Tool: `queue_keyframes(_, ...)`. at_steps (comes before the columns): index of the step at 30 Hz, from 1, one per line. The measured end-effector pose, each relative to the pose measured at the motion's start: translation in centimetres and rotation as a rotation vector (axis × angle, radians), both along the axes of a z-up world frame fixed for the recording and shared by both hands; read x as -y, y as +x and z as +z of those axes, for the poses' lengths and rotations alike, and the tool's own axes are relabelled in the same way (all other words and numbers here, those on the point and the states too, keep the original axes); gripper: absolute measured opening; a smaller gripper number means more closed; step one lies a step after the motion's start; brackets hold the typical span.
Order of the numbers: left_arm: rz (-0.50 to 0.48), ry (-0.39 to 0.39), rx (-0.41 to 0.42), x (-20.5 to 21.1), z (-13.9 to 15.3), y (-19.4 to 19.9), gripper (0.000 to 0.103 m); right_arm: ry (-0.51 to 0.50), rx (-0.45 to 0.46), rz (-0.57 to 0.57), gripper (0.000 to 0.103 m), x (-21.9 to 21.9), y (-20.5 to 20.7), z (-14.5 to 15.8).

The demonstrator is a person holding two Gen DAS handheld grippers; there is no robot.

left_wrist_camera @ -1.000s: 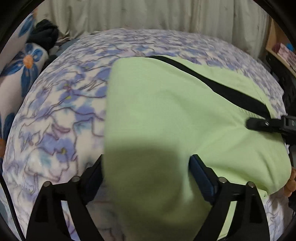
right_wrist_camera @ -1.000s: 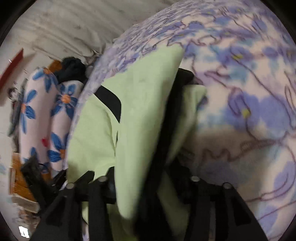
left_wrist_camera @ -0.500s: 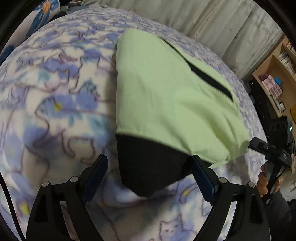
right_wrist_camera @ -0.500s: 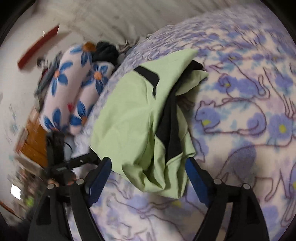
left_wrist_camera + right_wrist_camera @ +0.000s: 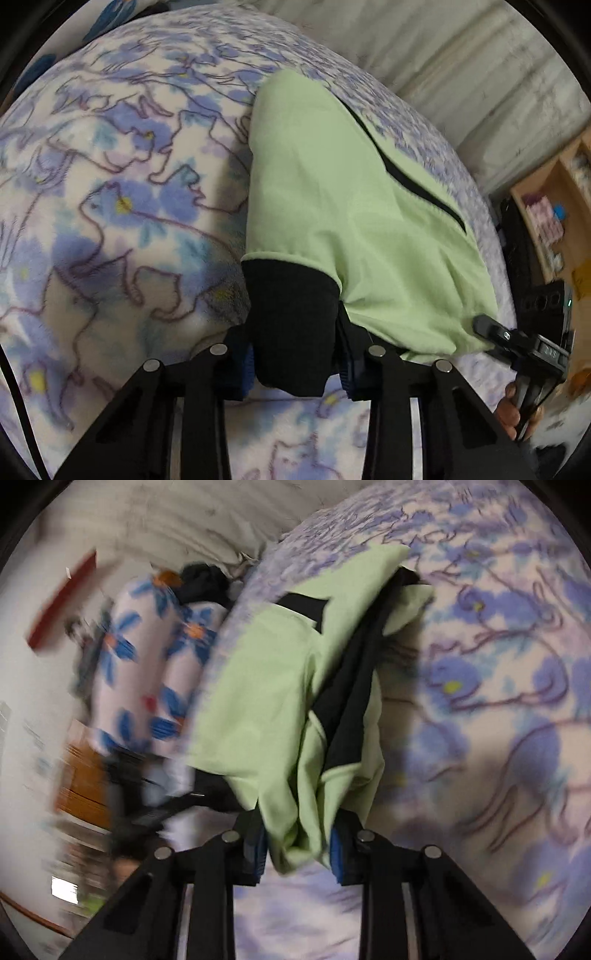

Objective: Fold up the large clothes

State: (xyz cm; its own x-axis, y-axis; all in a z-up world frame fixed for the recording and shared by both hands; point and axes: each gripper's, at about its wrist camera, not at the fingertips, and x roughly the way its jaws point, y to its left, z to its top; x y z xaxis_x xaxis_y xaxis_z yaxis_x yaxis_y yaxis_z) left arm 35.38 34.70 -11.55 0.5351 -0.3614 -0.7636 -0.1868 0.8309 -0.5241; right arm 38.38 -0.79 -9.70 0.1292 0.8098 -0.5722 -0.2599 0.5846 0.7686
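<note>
A bed carries everything here, covered by one fleece blanket [image 5: 122, 206] printed with blue-violet flowers and outlined cats on a pale ground. Behind it hangs a pale, pleated curtain [image 5: 461, 74], and at the right edge of the left wrist view stands a wooden shelf [image 5: 550, 218] with small blurred items. In the right wrist view two white pillows with blue flowers [image 5: 147, 672] lie beside the blanket, a dark bundle [image 5: 203, 581] at their far end, and a red strip [image 5: 62, 602] shows on the white wall. One garment is on the bed: a light green jacket [image 5: 332, 206] with black trim, folded into a long bundle lying on the blanket. The left gripper [image 5: 297, 363] is closing its jaws, and the jacket's black cuff [image 5: 291, 317] sits between the blue pads, pressed from both sides. The right gripper [image 5: 297, 853] is also closing, with a bunched green corner of the jacket pinched between its pads. In the left wrist view the right gripper's tip meets the jacket's near edge, a hand [image 5: 513, 410] below it.
</note>
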Motion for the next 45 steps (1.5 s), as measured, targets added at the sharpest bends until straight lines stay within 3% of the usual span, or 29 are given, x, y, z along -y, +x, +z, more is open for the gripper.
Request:
queue_keyframes(4, 0.037, -0.052, -0.012, -1.3, 1.4, 0.0, 0.034, 0.055, -0.105, 0.01, 0.033, -0.5, 0.4, 1.1)
queue_keyframes(5, 0.036, -0.049, -0.025, -1.5, 1.4, 0.1, 0.034, 0.046, -0.128, 0.012, 0.039, -0.4, 0.4, 0.9)
queue_keyframes(9, 0.04, 0.014, -0.157, -1.7, -0.9, 0.0, 0.047, -0.119, -0.168, 0.011, 0.054, -0.4, 0.2, -0.9)
queue_keyframes(12, 0.033, 0.073, -0.182, -1.4, -1.3, -0.7, 0.057, -0.197, -0.165, -0.02, 0.055, 1.2, 0.3, -1.8)
queue_keyframes(16, 0.019, 0.214, -0.139, -0.6, 1.2, -1.4, 0.057, -0.188, -0.132, -0.087, 0.064, 3.1, 1.4, -1.3)
queue_keyframes(18, 0.007, 0.289, -0.068, 0.3, 3.4, -1.6, 0.057, -0.175, -0.091, -0.123, 0.07, 3.5, 2.6, -0.5)
queue_keyframes(20, -0.019, 0.299, 0.001, 1.5, 5.2, -1.6, 0.057, -0.177, -0.06, -0.144, 0.072, 3.1, 3.9, -0.2)
queue_keyframes(24, -0.147, 0.246, 0.08, 5.9, 6.3, -0.6, 0.056, -0.184, -0.049, -0.176, 0.072, 2.1, 8.4, -1.1)
queue_keyframes(30, -0.293, 0.162, 0.069, 13.6, 2.1, 2.5, 0.055, -0.152, -0.108, -0.194, 0.072, -0.1, 13.2, -4.4)
queue_keyframes(33, -0.294, 0.135, 0.063, 14.8, 0.7, 3.6, 0.054, -0.127, -0.002, -0.207, 0.071, -1.2, 14.2, -3.7)
queue_keyframes(34, -0.292, 0.131, 0.067, 14.9, 0.6, 3.8, 0.054, -0.16, 0.062, -0.208, 0.059, -1.6, 14.4, -2.9)
queue_keyframes(35, -0.289, 0.13, 0.068, 15.1, 0.5, 4.0, 0.054, -0.204, 0.127, -0.203, 0.023, -2.0, 14.6, -1.9)
queue_keyframes(36, -0.288, 0.126, 0.072, 15.2, 0.5, 4.0, 0.054, -0.24, 0.176, -0.19, 0.016, -2.5, 14.9, -0.9)
queue_keyframes(38, -0.289, 0.12, 0.086, 15.5, 0.4, 4.4, 0.054, -0.315, 0.268, -0.168, 0.013, -3.5, 15.1, 0.8)
queue_keyframes(40, -0.285, 0.127, 0.083, 15.9, 0.0, 5.0, 0.054, -0.463, 0.355, -0.14, 0.013, -4.8, 15.3, 0.7)
queue_keyframes(42, -0.28, 0.154, 0.073, 16.6, -0.6, 5.2, 0.054, -0.556, 0.33, -0.128, 0.014, -4.9, 16.1, -1.5)
queue_keyframes(45, -0.277, 0.178, 0.07, 16.9, -0.3, 5.1, 0.055, -0.53, 0.291, -0.201, 0.034, -2.5, 15.8, -2.1)
